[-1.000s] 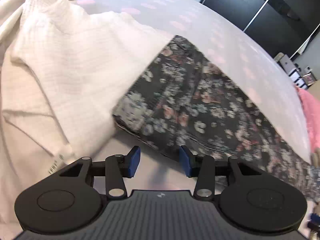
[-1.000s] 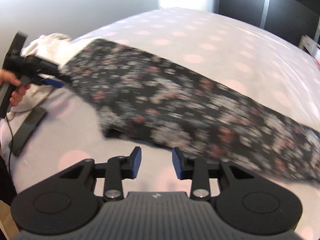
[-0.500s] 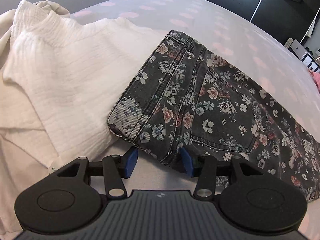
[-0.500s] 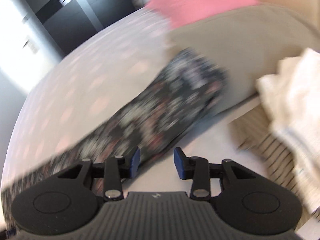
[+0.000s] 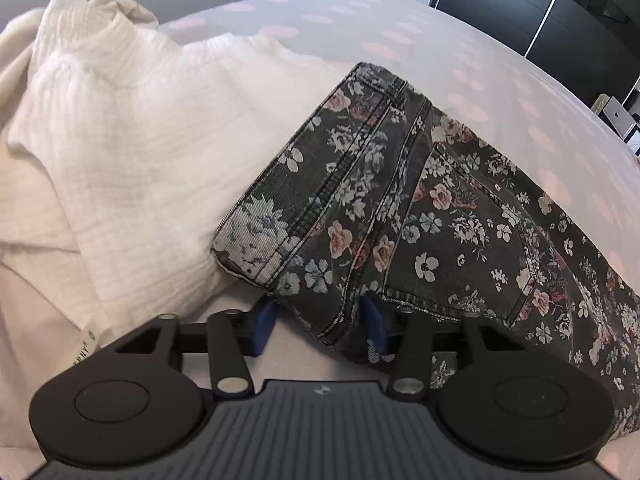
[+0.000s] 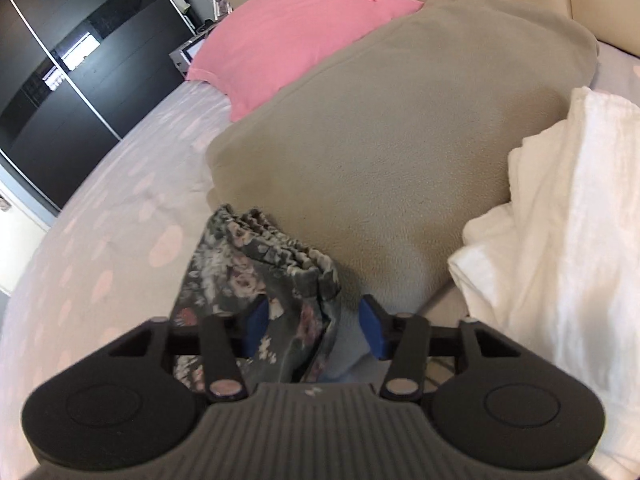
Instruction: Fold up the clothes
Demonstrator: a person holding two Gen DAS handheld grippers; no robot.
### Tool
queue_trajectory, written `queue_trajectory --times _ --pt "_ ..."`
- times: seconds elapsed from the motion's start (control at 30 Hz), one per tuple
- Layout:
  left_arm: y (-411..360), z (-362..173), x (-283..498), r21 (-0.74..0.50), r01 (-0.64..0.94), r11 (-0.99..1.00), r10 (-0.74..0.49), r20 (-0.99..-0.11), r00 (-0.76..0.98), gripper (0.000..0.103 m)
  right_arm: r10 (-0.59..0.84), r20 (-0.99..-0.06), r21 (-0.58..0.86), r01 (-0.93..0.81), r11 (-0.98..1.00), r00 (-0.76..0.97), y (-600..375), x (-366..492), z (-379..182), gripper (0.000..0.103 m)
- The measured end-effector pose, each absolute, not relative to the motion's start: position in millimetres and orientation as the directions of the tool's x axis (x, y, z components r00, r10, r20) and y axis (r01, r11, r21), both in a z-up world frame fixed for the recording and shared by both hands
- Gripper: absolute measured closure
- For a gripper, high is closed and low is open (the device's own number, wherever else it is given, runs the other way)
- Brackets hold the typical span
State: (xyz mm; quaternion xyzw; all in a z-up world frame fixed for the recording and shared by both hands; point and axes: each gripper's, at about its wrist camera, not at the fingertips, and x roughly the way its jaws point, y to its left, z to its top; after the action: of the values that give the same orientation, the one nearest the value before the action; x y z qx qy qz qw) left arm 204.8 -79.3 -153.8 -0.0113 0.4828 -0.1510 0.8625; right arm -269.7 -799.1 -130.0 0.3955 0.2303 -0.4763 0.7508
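Observation:
Dark floral jeans (image 5: 420,224) lie stretched across the bed, waistband end in the left wrist view. My left gripper (image 5: 318,322) is open, its blue pads either side of the waistband's near edge, which reaches into the gap. In the right wrist view the jeans' hem end (image 6: 260,272) lies bunched in front of a grey-beige pillow. My right gripper (image 6: 314,330) is open with the hem fabric between its pads. A white textured garment (image 5: 132,152) lies left of the jeans and under the waistband.
The bed sheet (image 5: 460,52) is pale lilac with pink dots. A grey-beige pillow (image 6: 400,128) and a pink pillow (image 6: 288,28) lie at the headboard. White folded cloth (image 6: 560,216) sits at right. Dark wardrobe doors (image 6: 60,52) stand beyond the bed.
My left gripper moved closer until the waistband edge entered its open jaws. My right gripper swung from the jeans' middle to the hem end by the pillows.

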Motion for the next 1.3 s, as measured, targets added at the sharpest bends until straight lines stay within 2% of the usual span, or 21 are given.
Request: queue_trajectory --times 0.03,0.07,0.13,0.23,0.43,0.57,0.67,0.93,1.13,1.3 --pt "-79 -152 204 -0.17 0.252 0.953 -0.277 -0.826 0.491 0.07 -0.544 -0.716 0.371 0.898 0.235 0.438 -799 -268 -129 0.083" --pt "-78 -149 204 -0.175 0.256 0.951 -0.284 -0.822 0.494 0.079 -0.555 -0.708 0.368 0.899 0.238 0.437 -798 -267 -128 0.086" --pt "-79 -142 203 -0.182 0.27 0.946 -0.299 -0.815 0.497 0.081 -0.576 -0.69 0.352 0.899 0.262 0.438 -793 -264 -120 0.09" --pt "-78 -129 201 -0.184 0.292 0.938 -0.317 -0.796 0.516 0.083 -0.609 -0.677 0.289 0.911 0.295 0.413 -782 -259 -98 0.091" --pt "-60 -96 198 -0.239 0.314 0.919 -0.378 -0.762 0.526 0.085 -0.641 -0.634 0.262 0.9 0.349 0.433 -758 -274 -37 0.091" --pt "-41 -88 187 -0.255 0.326 0.91 -0.392 -0.782 0.484 0.086 -0.651 -0.627 0.24 0.901 0.361 0.428 -738 -306 0 0.091" --pt "-27 -87 175 -0.274 0.338 0.9 -0.406 -0.806 0.43 0.086 -0.636 -0.656 0.228 0.91 0.346 0.406 -724 -344 11 0.091" --pt "-29 -98 123 -0.193 0.458 0.868 -0.379 -0.854 0.357 0.086 -0.608 -0.725 0.247 0.946 0.212 0.325 -695 -451 -7 0.091" --pt "-40 -120 120 -0.129 0.491 0.862 -0.306 -0.904 0.299 0.084 -0.577 -0.758 0.202 0.951 0.234 0.303 -677 -459 -28 0.091" --pt "-39 -124 120 -0.096 0.483 0.871 -0.246 -0.934 0.259 0.073 -0.576 -0.786 0.095 0.965 0.242 0.222 -675 -456 -51 0.091"
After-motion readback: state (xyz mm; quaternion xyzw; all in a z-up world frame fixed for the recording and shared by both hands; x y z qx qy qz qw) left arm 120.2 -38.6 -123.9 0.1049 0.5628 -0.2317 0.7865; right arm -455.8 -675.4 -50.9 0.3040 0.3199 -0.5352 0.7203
